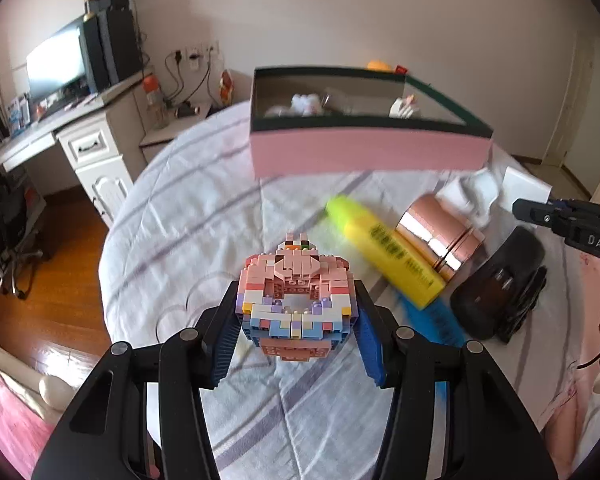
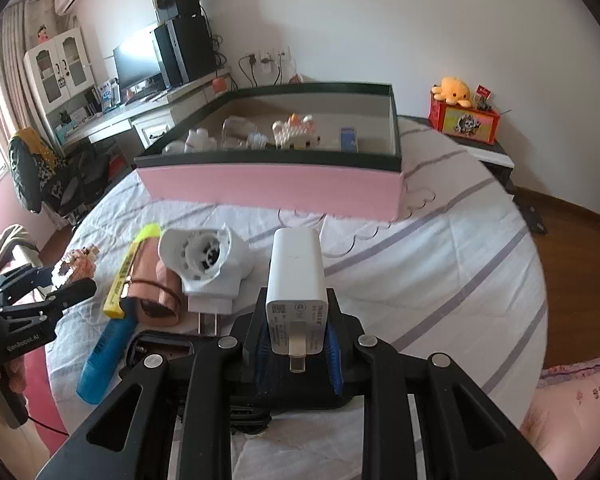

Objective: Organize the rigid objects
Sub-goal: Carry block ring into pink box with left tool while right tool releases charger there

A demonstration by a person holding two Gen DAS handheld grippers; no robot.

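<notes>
The left gripper (image 1: 296, 320) fingers clamp a pastel brick figure (image 1: 296, 296) above the bed (image 1: 188, 208); its underside is hidden. The right gripper (image 2: 298, 340) fingers pinch a white charger (image 2: 296, 280), hiding its lower sides. The pink box (image 2: 276, 184) stands beyond; its contents are blurred.

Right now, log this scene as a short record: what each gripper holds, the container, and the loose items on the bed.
left gripper: shut on pastel toy-brick figure
right gripper: shut on white rectangular charger block
container: open pink box with dark rim, small items already inside
loose items: yellow highlighter, rose-gold cylinder, blue marker, white plug adapter
surface: striped white bedsheet
</notes>
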